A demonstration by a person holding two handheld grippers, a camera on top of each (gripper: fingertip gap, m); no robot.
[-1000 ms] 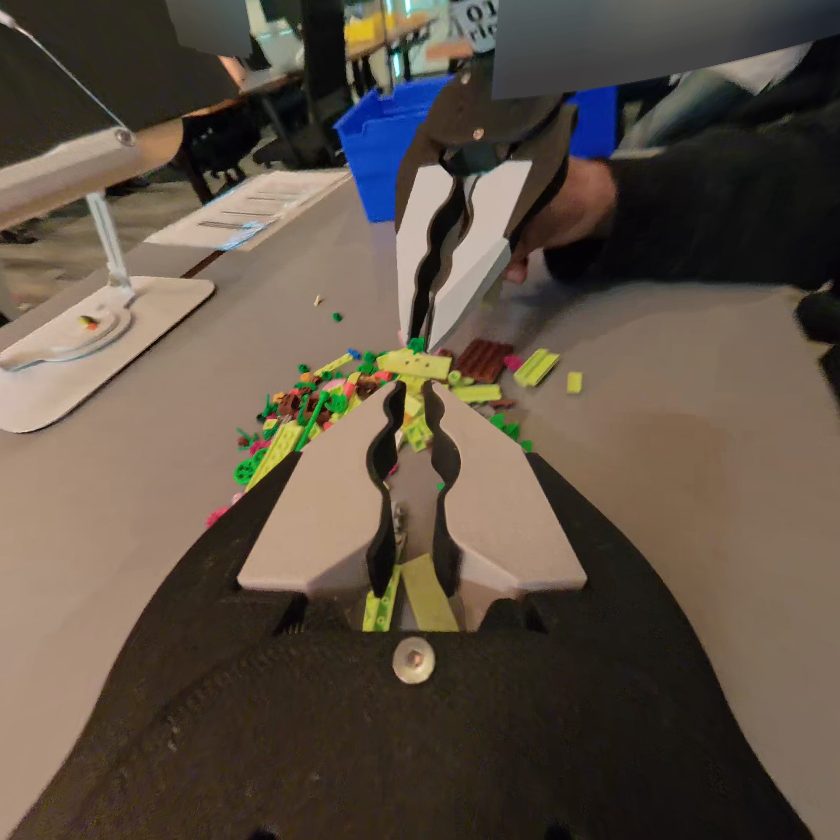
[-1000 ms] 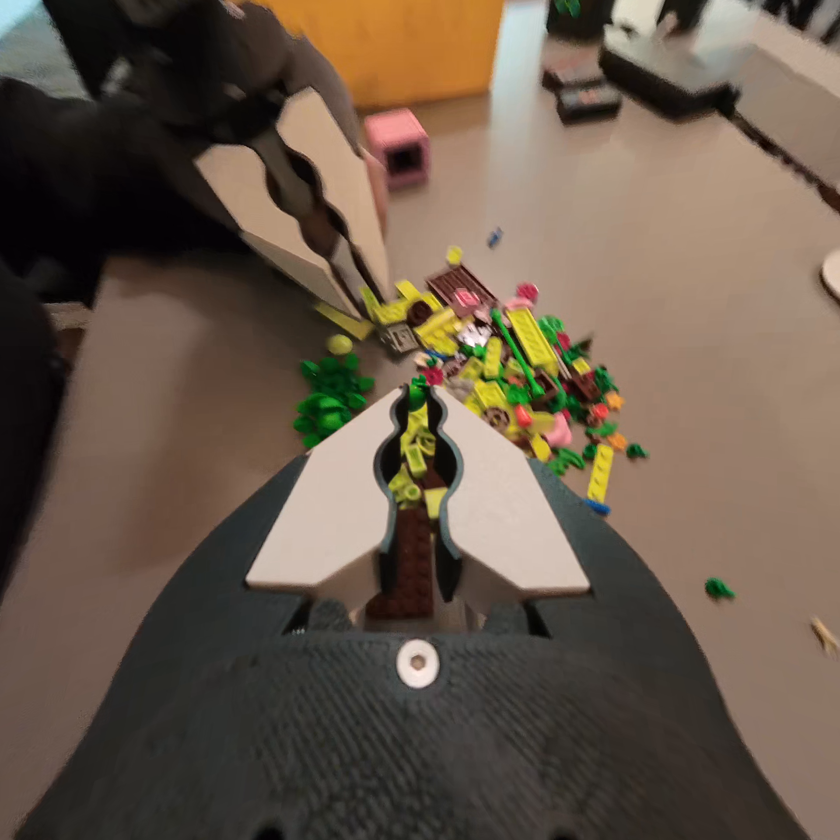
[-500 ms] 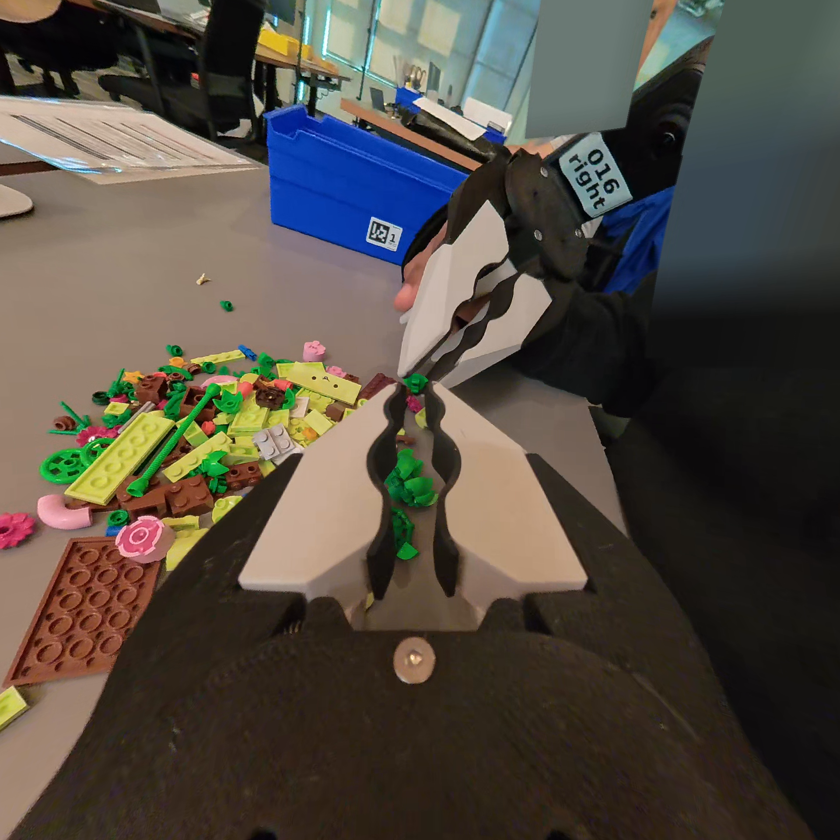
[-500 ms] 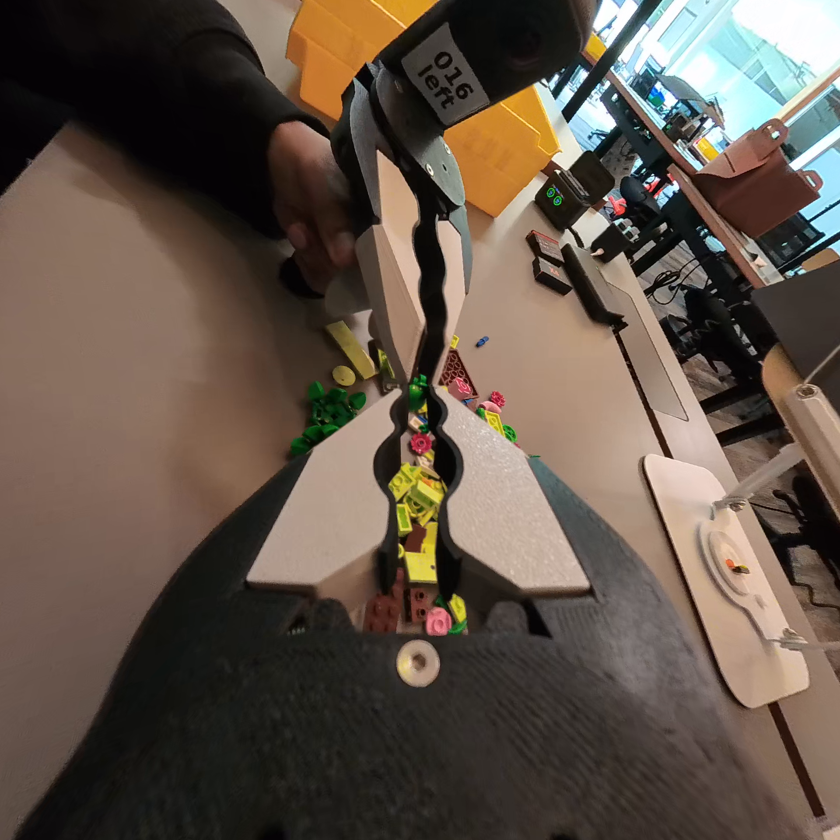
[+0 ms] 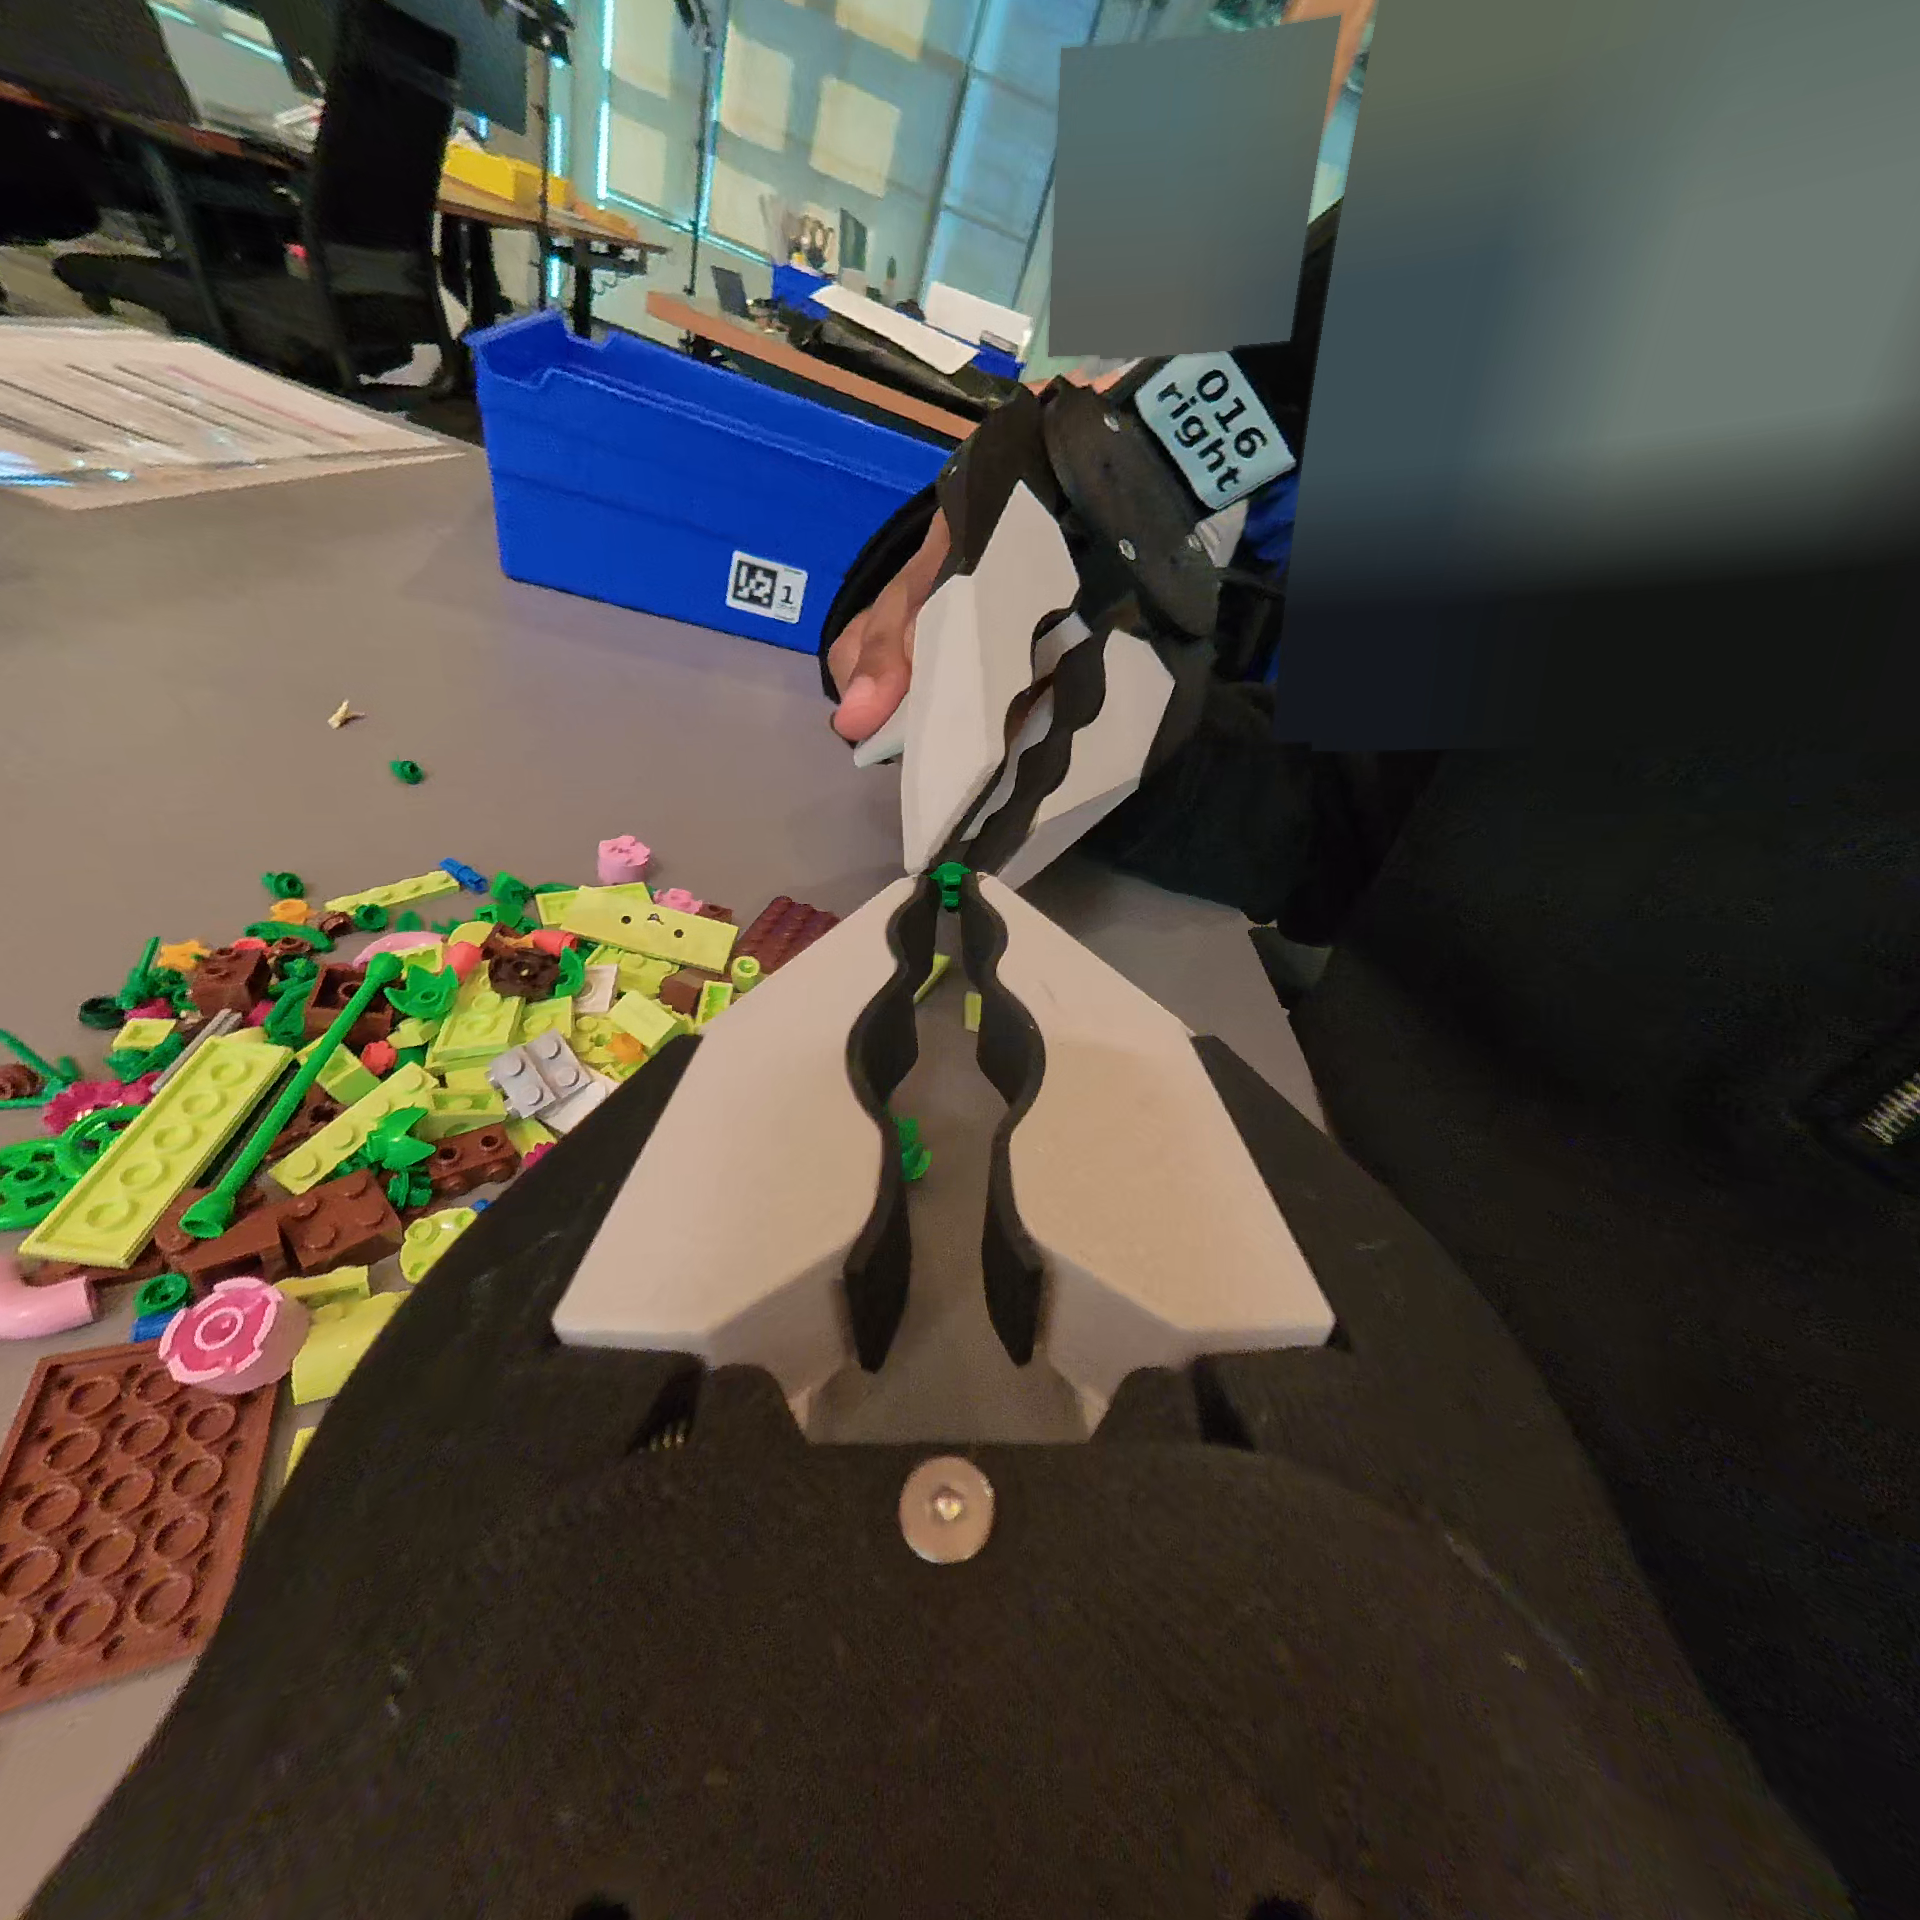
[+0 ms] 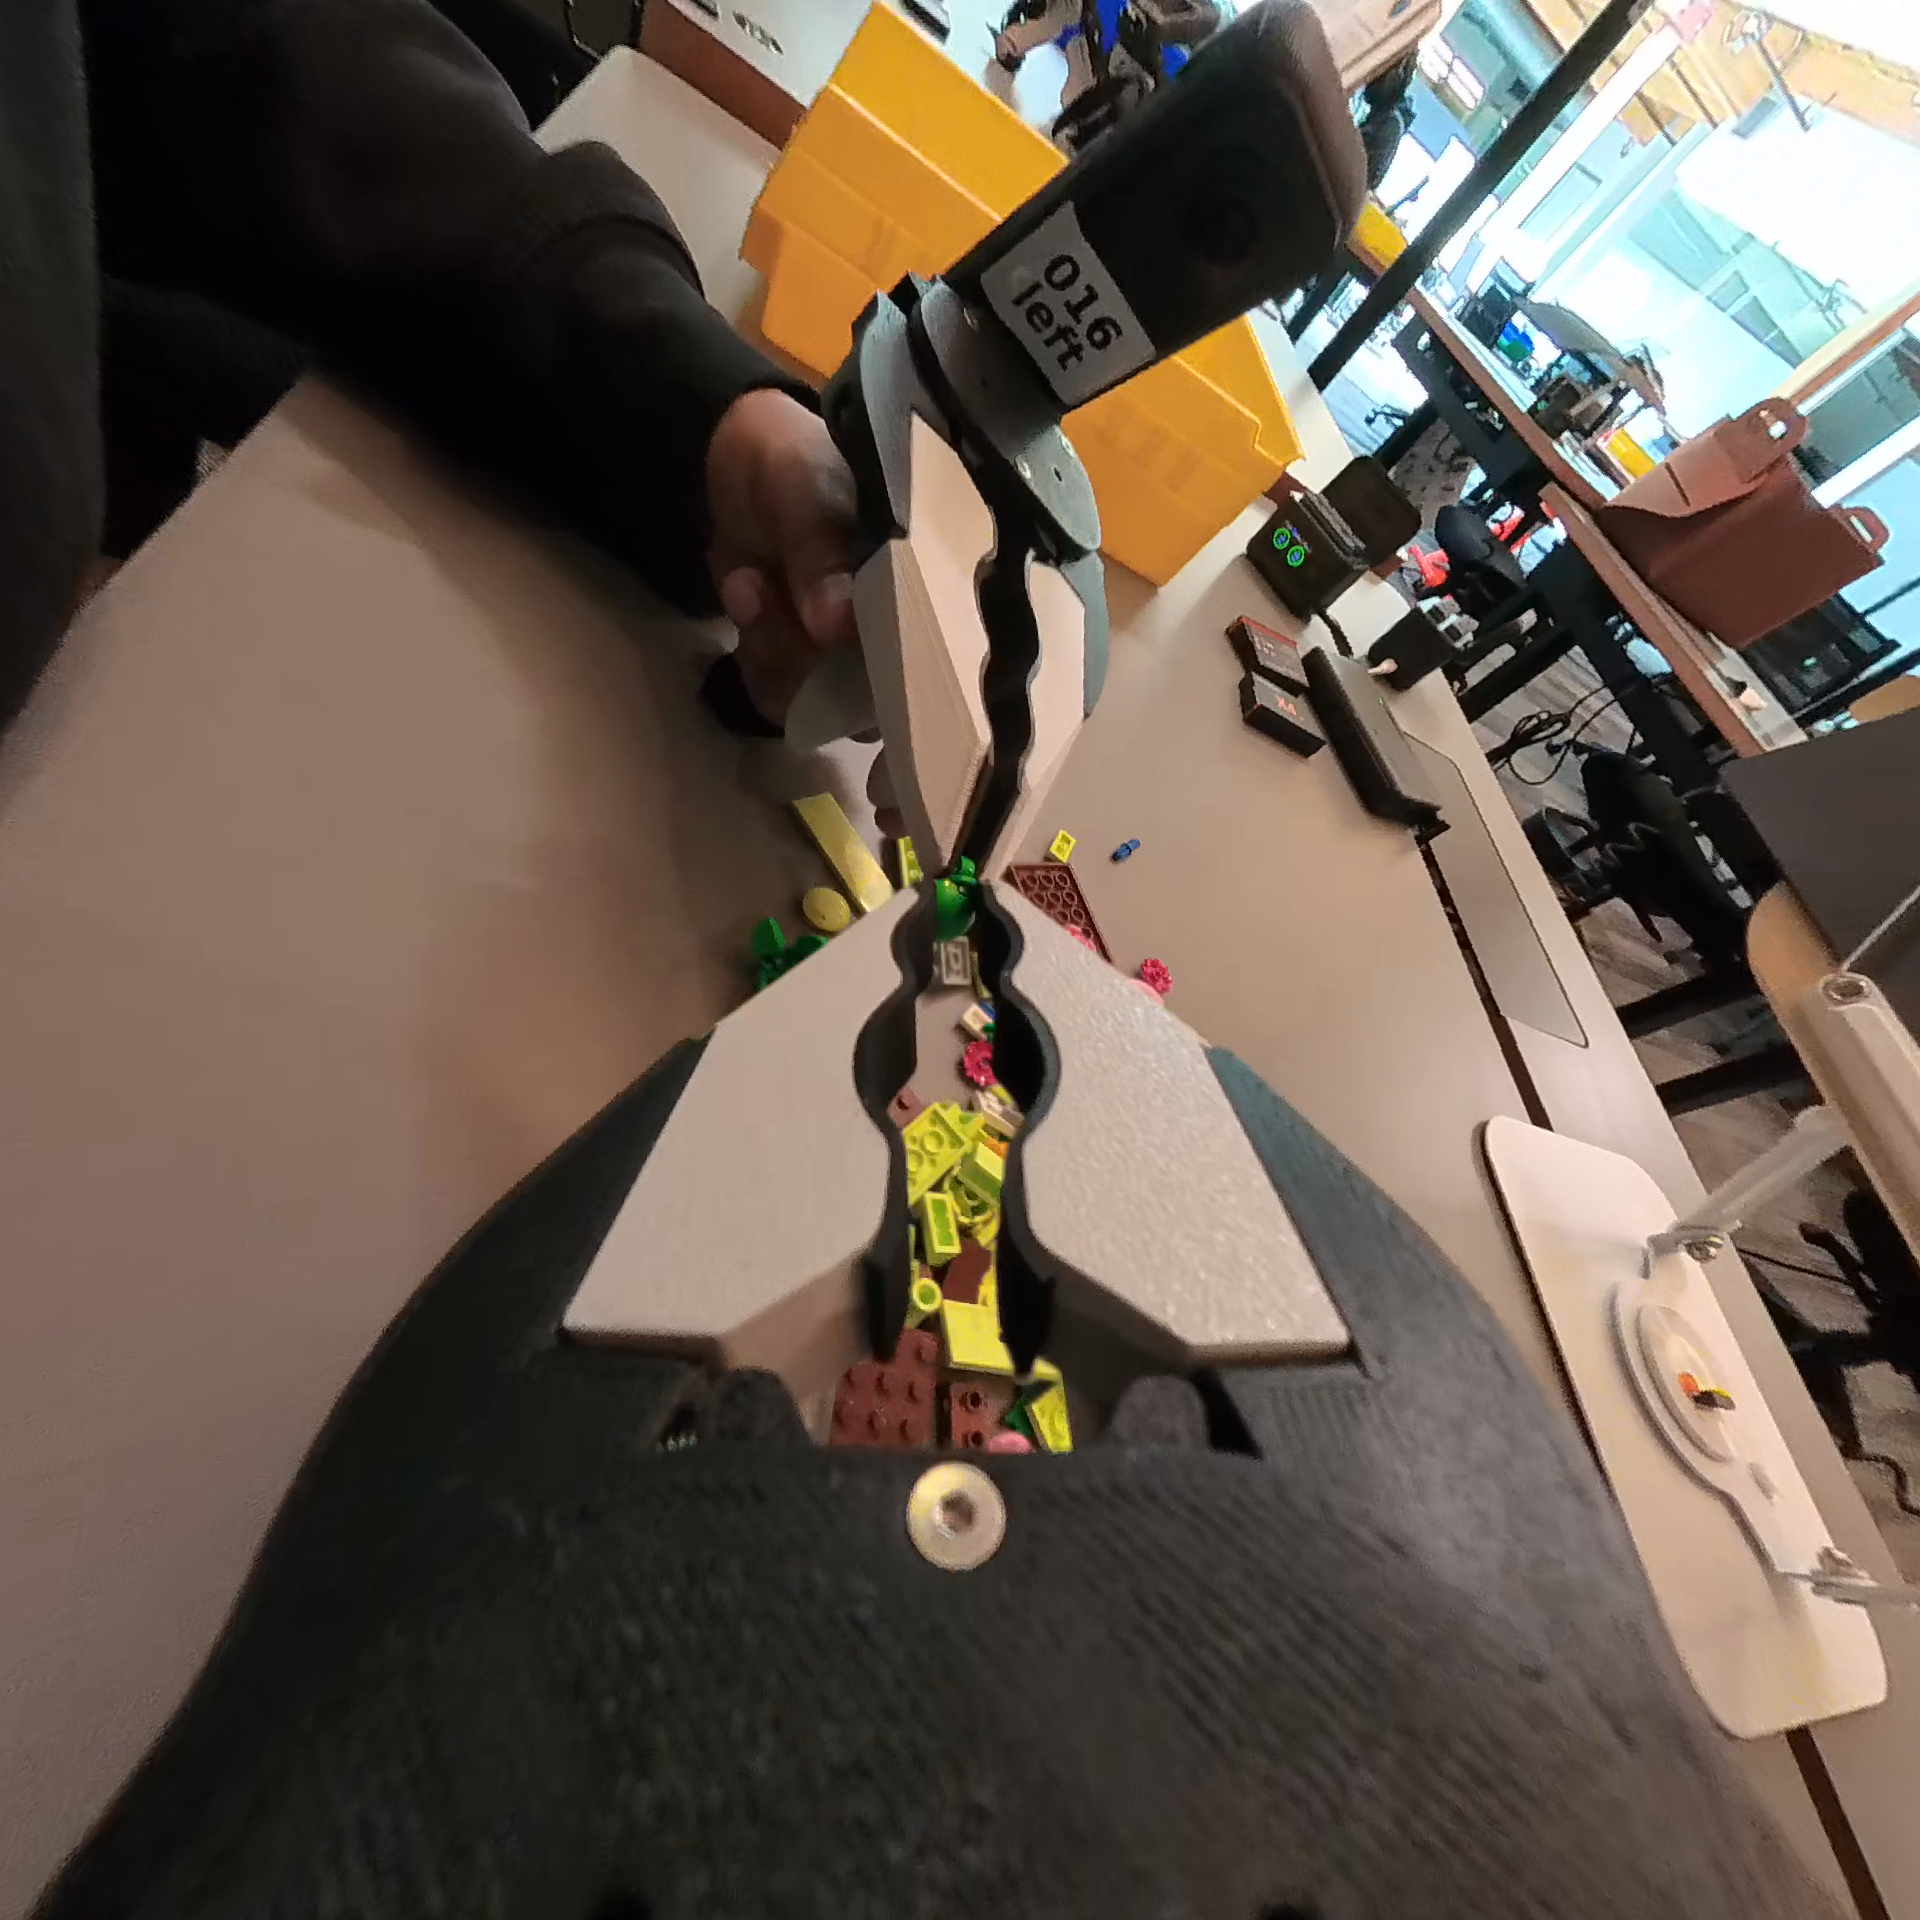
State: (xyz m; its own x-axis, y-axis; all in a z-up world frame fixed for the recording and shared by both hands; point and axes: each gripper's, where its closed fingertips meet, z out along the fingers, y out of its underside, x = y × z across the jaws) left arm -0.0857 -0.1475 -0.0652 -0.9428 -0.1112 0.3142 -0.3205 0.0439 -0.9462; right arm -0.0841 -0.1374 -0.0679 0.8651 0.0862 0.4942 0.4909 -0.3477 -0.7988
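Note:
My left gripper (image 5: 945,891) and my right gripper (image 6: 954,920) meet tip to tip above the grey table. A small green toy piece (image 5: 948,879) is pinched where the two sets of tips meet, and both grippers are shut on it. In the left wrist view my right gripper (image 5: 961,854) comes down from the upper right, held by a hand. In the right wrist view my left gripper (image 6: 961,864) comes down from above onto the green piece (image 6: 951,900). A pile of lime, brown, green and pink toy bricks (image 5: 312,1070) lies on the table below.
A blue bin (image 5: 665,488) stands behind the pile and a yellow bin (image 6: 935,208) at the far side. A brown studded plate (image 5: 114,1507) lies near the pile, with loose green pieces (image 6: 774,945) beside it. A white lamp base (image 6: 1662,1403) and black devices (image 6: 1309,540) sit further along the table. The grippers are tip to tip, or close to it. Both grippers' tips are roughly 15 cm from the brown studded plate (image 5: 114,1507).
One second ago both grippers were low over the pile, the right one holding the green piece. They have risen and turned to meet tip to tip on it.

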